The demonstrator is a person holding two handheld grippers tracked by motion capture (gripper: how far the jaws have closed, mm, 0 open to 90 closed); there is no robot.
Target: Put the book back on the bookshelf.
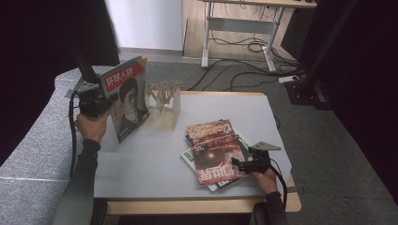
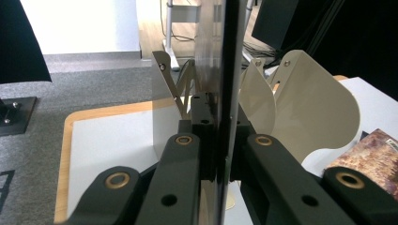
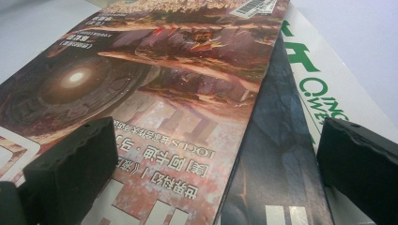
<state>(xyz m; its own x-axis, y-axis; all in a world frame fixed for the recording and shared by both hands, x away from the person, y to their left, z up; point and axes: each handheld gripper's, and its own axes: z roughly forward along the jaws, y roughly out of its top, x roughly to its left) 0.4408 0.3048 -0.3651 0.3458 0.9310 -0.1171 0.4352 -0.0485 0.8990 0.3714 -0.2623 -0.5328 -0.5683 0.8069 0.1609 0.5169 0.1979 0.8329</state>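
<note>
My left gripper (image 1: 107, 106) holds a magazine (image 1: 127, 98) upright at the table's left; its cover has a red title band and a portrait. In the left gripper view the jaws (image 2: 220, 119) are shut on that magazine (image 2: 226, 70), seen edge-on, just in front of a white divider rack (image 2: 305, 103). The rack (image 1: 163, 105) stands just right of the held magazine. Several magazines lie stacked (image 1: 213, 150) at the front right. My right gripper (image 1: 243, 165) rests low at the stack's near edge, open, its pads (image 3: 70, 159) spread over the reddish-brown top cover (image 3: 164, 93), gripping nothing.
The white table (image 1: 141, 164) has a wooden edge. A grey padded surface (image 1: 33, 140) runs along its left side. Beyond the table stands a desk frame (image 1: 239, 28) with cables on the floor. Dark curtains hang at the left and right.
</note>
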